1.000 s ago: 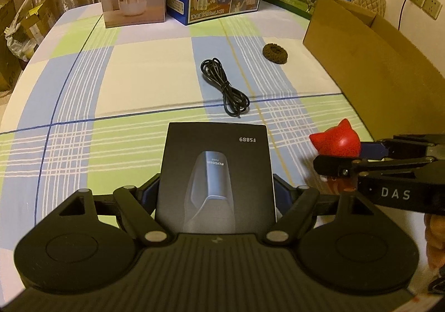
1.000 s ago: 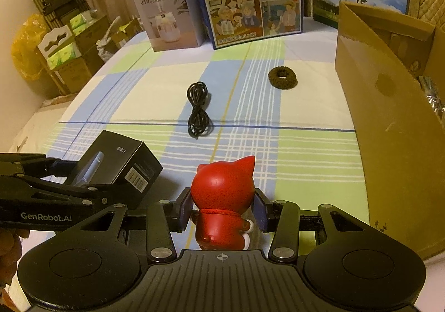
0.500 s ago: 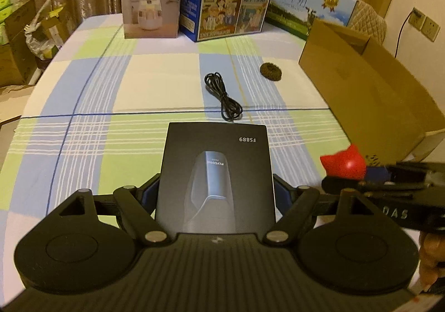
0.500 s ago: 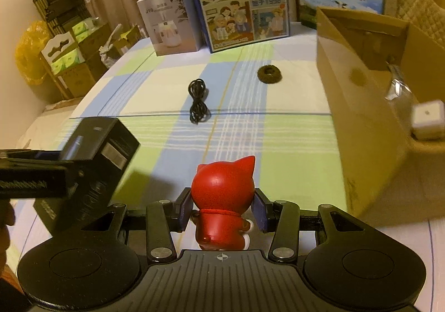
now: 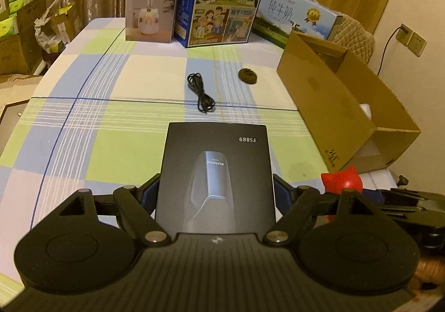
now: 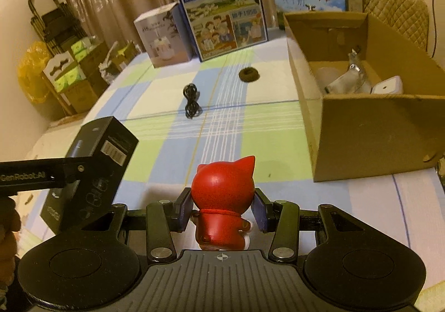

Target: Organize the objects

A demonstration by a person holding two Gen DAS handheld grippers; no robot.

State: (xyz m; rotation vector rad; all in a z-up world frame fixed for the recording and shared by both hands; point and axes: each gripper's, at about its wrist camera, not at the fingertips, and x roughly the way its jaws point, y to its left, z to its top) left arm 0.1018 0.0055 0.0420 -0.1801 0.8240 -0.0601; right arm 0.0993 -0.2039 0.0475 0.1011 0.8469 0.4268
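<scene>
1. Black carton marked FS889 (image 5: 216, 176) sits clamped between the two fingers of the left tool (image 5: 216, 195), held up off the checked surface (image 5: 111, 128); the right wrist view shows the same carton tilted, barcode end facing up.
2. Red cat figurine (image 6: 222, 201) is pinched at its head by the right tool (image 6: 222, 207), its pads pressed against both sides; its back faces the camera and its ears point away.
3. From the left wrist view the figurine's red ears show just to the right of the black carton, the two tools side by side and apart.
4. An open cardboard box (image 6: 370, 139) stands on the right part of the surface, ahead of the right tool. Inside it lie a crinkled silver packet (image 6: 347, 78) and a small white block (image 6: 388, 85).
5. A coiled black cable (image 5: 200, 92) lies near the middle of the surface, with a dark brown ring (image 5: 248, 75) beyond it to the right, well apart from both tools.
6. Along the far edge stand a humidifier box (image 5: 150, 9), a tall blue milk carton (image 5: 222, 0) and a pale blue milk carton (image 5: 294, 17).
</scene>
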